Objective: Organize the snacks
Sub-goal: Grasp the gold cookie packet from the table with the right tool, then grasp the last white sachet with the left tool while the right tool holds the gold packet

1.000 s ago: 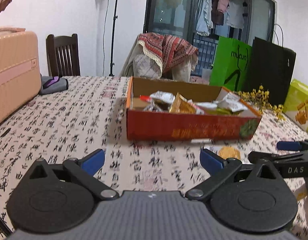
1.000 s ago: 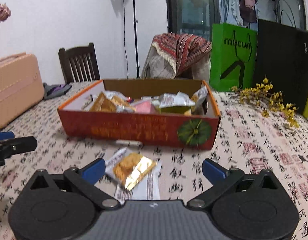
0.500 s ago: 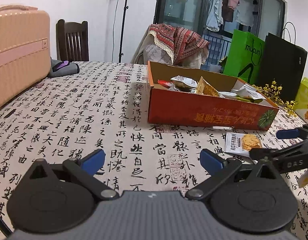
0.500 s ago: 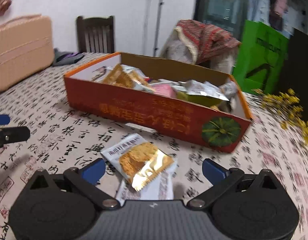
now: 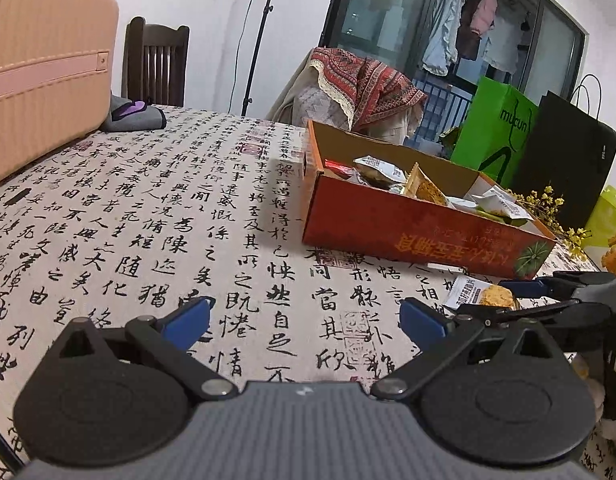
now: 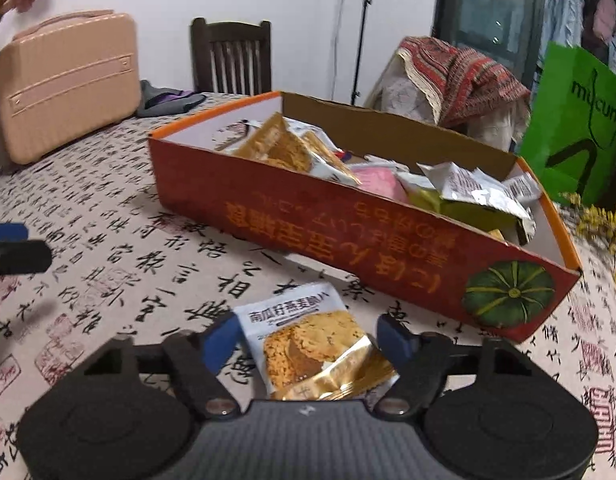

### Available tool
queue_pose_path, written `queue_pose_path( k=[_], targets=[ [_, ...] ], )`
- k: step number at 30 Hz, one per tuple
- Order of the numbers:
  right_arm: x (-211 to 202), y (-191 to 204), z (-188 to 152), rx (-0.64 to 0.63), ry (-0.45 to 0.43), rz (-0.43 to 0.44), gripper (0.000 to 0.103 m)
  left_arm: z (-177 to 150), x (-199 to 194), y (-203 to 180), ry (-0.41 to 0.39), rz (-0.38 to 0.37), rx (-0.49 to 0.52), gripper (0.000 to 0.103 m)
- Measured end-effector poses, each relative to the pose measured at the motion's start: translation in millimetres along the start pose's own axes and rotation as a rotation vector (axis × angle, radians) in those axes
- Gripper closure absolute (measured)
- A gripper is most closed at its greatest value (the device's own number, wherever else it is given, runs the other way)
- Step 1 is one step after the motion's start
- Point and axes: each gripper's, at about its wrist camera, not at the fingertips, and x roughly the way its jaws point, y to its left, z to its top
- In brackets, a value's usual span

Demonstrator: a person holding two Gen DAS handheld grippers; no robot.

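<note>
Lying flat on the calligraphy-print tablecloth point(image 6: 108, 240), just in front of the long orange cardboard box point(image 6: 347, 236) already filled with wrappers: 1 white-and-gold foil snack packet point(image 6: 308, 344) printed with a crumbly biscuit. Sits between the blue-tipped fingers point(image 6: 222, 338) of the right gripper point(image 6: 309, 340), spread wide on either side, not yet pinching. Left gripper point(image 5: 304, 320) held low over bare cloth, fingers likewise apart, gripping nothing. Likely very light, thin and crinkly, with a slick film that could slide or buckle under pressure, and brittle contents that would crack if squeezed hard. Best taken across the narrow width at mid-body, or by the flat crimped seam, gently, then lifted over the near wall into the box.
</note>
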Motion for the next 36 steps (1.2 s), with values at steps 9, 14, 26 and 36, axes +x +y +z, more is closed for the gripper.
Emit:
queue_pose_path(
  k=[9, 14, 26, 36],
  targets=[
    [-14.1, 9.1, -0.5, -0.021, -0.049, -0.009, 0.052, 0.4, 2.2, 2.2, 0.010, 0.012, -0.020, 0.000],
    [-33.2, 6.3, 0.3, 0.007, -0.106, -0.003, 0.052, 0.2, 3.4, 2.2, 0.014, 0.025, -0.021, 0.000],
    [-83.7, -37.0, -24.7, 0.158, -0.204, -0.078, 0.052, 5.2, 1.2, -24.4, 0.050, 0.032, 0.025, 0.000],
    [-96.5, -83.7, -54.3, 0.295, -0.225, -0.147, 0.052, 6.5, 15.1, -94.6, 0.101, -0.014, 0.103, 0.000]
  ],
)
